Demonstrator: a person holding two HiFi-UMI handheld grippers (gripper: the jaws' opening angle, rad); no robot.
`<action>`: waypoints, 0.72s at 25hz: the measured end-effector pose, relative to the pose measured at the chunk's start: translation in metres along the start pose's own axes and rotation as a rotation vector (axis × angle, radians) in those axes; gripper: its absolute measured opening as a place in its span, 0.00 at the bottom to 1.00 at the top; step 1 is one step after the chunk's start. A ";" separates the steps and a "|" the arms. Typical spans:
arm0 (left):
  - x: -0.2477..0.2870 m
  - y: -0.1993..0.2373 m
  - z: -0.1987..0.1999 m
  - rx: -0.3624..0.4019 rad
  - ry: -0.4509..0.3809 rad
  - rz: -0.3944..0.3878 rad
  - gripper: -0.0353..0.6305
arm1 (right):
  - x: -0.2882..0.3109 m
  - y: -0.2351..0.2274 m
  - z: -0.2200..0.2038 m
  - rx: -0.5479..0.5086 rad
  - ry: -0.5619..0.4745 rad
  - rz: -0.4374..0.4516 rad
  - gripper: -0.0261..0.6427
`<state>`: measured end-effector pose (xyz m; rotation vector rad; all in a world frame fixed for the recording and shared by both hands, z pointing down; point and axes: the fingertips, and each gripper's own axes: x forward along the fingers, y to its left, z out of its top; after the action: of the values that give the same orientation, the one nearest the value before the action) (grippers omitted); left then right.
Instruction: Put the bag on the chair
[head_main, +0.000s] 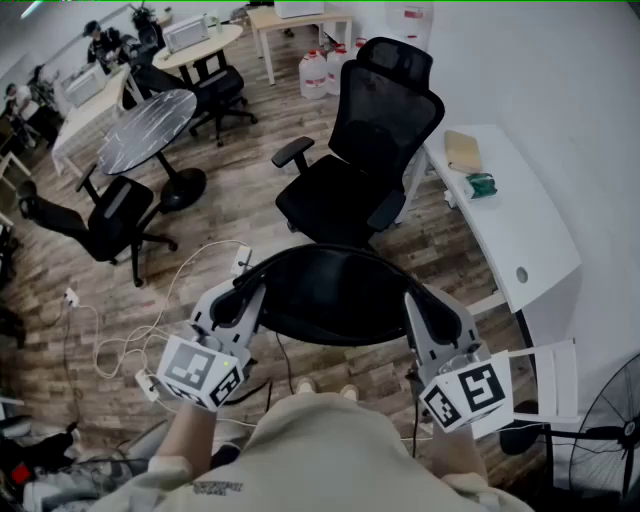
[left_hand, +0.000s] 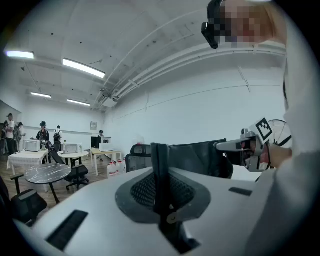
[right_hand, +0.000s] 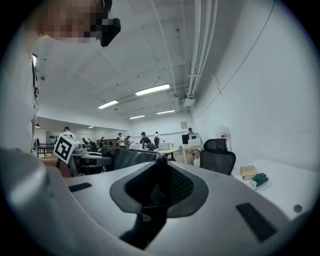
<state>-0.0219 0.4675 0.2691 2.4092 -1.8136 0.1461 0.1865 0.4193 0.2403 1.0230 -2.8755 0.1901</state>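
Note:
A black bag (head_main: 330, 292) hangs stretched between my two grippers, just in front of a black mesh office chair (head_main: 365, 150) whose seat faces me. My left gripper (head_main: 243, 292) is shut on the bag's left edge; in the left gripper view a black strip of the bag (left_hand: 159, 165) runs up between the closed jaws. My right gripper (head_main: 428, 312) is shut on the bag's right edge, with dark fabric (right_hand: 159, 172) pinched between its jaws. The chair (right_hand: 218, 152) also shows beyond the bag in the right gripper view.
A white desk (head_main: 520, 225) with a tan packet and a green item stands to the right. A fan (head_main: 615, 420) is at the lower right. A round dark table (head_main: 148, 130), another black chair (head_main: 105, 220) and floor cables (head_main: 130, 340) lie to the left.

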 end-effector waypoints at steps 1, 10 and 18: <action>-0.001 -0.001 0.001 0.000 0.000 0.001 0.11 | -0.001 0.000 0.000 0.005 0.002 -0.001 0.14; -0.007 -0.016 -0.001 0.007 0.012 0.011 0.11 | -0.017 0.000 -0.008 0.027 0.029 0.014 0.15; -0.005 -0.047 -0.005 -0.013 0.005 0.030 0.11 | -0.041 -0.019 -0.010 0.045 0.012 0.011 0.15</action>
<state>0.0222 0.4858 0.2710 2.3714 -1.8427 0.1427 0.2308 0.4322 0.2469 1.0104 -2.8785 0.2620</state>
